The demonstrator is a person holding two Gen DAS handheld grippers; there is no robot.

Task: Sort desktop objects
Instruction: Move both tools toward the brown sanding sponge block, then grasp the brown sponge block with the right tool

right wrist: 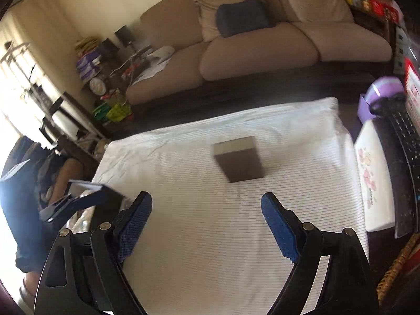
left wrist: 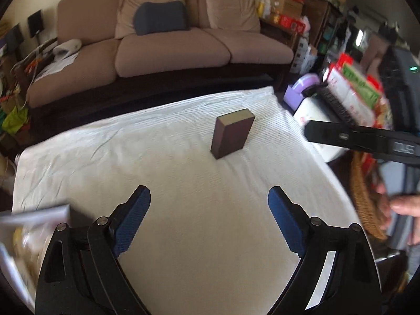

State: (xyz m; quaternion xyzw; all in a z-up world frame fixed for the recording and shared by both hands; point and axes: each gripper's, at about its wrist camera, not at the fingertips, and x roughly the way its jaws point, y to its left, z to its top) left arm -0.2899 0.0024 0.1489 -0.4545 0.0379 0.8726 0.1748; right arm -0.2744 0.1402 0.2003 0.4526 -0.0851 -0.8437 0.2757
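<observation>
A dark brown block with a grey top [left wrist: 232, 136] stands upright on the white cloth [left wrist: 157, 157], towards its far side. My left gripper [left wrist: 209, 199] hovers over the near part of the cloth, open, with nothing between its blue pads. The block is well ahead of it. In the right wrist view the same block [right wrist: 240, 161] lies ahead and slightly right of my right gripper [right wrist: 206, 204], which is open and empty too. From the right edge of the left wrist view a black gripper part [left wrist: 341, 135] reaches in, level with the block.
A blurred packet [left wrist: 23, 233] sits at the cloth's near left corner. At the right are a wicker basket [left wrist: 365, 199], a hand [left wrist: 404, 206], a white flowered box [right wrist: 372, 181], a black keyboard [right wrist: 404, 141] and a purple tape dispenser [left wrist: 302, 89]. A beige sofa [left wrist: 170, 52] stands behind.
</observation>
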